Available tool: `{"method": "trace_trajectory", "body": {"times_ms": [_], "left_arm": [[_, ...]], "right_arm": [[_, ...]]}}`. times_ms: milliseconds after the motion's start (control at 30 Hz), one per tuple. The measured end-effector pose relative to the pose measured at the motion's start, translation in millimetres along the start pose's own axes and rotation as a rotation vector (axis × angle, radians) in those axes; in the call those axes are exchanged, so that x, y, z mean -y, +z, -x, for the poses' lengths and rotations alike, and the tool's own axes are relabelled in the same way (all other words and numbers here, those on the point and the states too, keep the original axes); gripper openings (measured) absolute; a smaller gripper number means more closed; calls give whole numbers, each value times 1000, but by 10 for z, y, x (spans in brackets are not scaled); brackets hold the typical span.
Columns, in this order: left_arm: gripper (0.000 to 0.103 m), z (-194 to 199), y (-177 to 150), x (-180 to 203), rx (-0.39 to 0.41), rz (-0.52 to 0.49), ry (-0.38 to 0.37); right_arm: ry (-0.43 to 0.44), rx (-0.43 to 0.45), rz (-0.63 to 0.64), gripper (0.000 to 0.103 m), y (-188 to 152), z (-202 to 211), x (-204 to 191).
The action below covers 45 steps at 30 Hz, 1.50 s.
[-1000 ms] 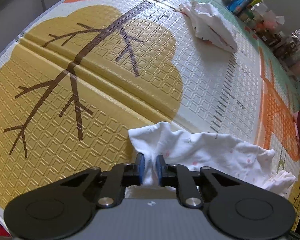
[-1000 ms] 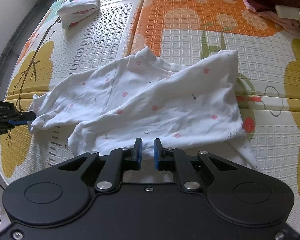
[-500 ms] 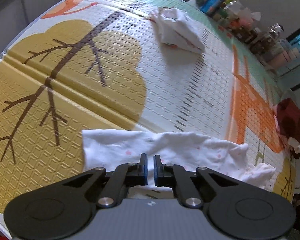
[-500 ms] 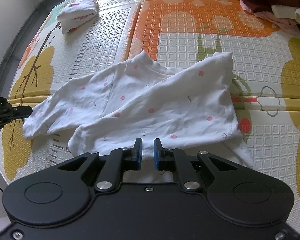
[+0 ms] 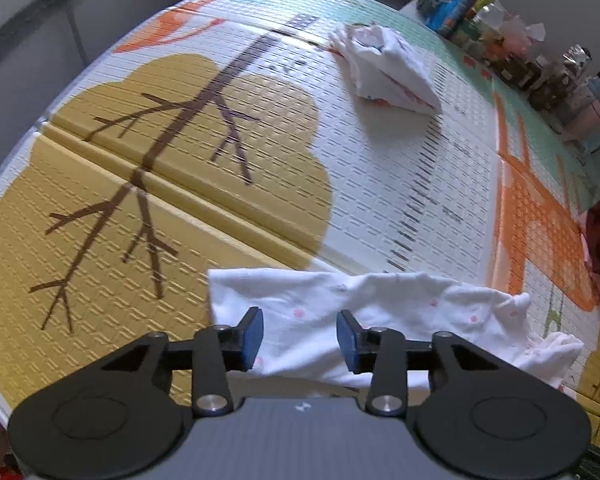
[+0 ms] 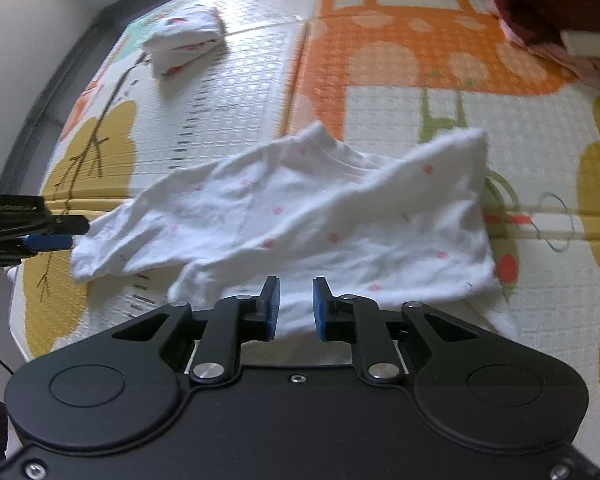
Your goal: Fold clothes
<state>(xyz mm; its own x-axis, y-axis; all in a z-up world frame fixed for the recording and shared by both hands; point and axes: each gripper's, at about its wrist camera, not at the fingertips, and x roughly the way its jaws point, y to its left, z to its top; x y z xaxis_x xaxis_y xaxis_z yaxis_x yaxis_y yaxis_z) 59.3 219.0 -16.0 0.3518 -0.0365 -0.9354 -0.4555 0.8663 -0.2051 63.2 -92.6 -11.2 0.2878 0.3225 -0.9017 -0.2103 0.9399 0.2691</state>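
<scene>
play mat [image 6: 380, 128] covers the floor | white dotted shirt [image 6: 300, 224] lies rumpled mid-mat | folded white garment [image 6: 182, 38] way off at 11 o'clock | left gripper [image 5: 299, 334] jaws opening, nothing pinched | right gripper [image 6: 296, 308] jaws opening over shirt hem, pads look clear of it

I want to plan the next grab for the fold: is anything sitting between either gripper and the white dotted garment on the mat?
Nothing visible. The white dotted garment lies directly under the left gripper and right gripper, whose jaws are opening over it. The folded white garment and dark red pile lie well away.
</scene>
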Motion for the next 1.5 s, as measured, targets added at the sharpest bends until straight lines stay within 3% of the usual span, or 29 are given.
{"method": "trace_trajectory", "body": {"times_ms": [600,1100,1500], "left_arm": [[57,-248,106,-363,-59,83,-16],[57,-379,158,-422,-84,85,-66],[48,-453,181,-551,-113,124,-129]], "right_arm": [[92,-30,173,18,171,-357,-993],[182,-70,247,18,208,-785,-1600],[256,-97,307,19,124,-1102,-2039]]}}
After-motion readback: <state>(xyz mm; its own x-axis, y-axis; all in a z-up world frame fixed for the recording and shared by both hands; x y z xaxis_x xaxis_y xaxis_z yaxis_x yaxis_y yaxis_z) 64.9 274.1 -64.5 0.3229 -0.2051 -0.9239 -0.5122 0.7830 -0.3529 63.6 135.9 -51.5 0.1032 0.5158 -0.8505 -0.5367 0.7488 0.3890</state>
